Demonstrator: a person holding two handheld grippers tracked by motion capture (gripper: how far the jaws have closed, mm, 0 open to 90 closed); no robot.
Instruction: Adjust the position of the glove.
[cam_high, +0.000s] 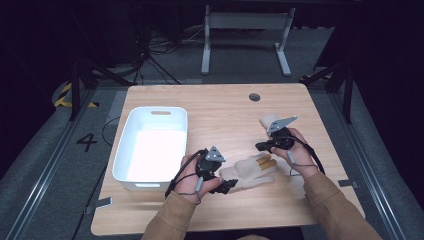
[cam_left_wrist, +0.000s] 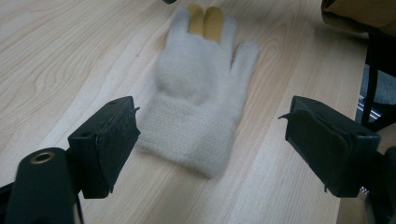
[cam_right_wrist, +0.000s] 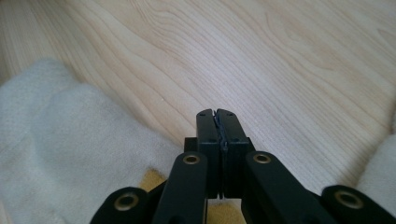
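A fuzzy white glove (cam_high: 250, 170) with two yellow fingertips (cam_left_wrist: 205, 21) lies flat on the wooden table (cam_high: 220, 105). My left gripper (cam_high: 227, 184) is at its cuff end. In the left gripper view the gripper (cam_left_wrist: 210, 121) is open, its jaws standing wide on either side of the cuff (cam_left_wrist: 191, 135) without touching it. My right gripper (cam_high: 261, 146) hovers just past the glove's fingertips. Its jaws (cam_right_wrist: 218, 114) are shut with nothing between them, low over bare wood, the glove (cam_right_wrist: 56, 140) at their left. A second white glove (cam_high: 267, 120) lies beyond the right hand.
A white plastic bin (cam_high: 161, 109) with nothing in it stands on the left half of the table, close to my left hand. A round grommet (cam_high: 254, 97) sits near the far edge. Bare wood stretches between the bin and the gloves.
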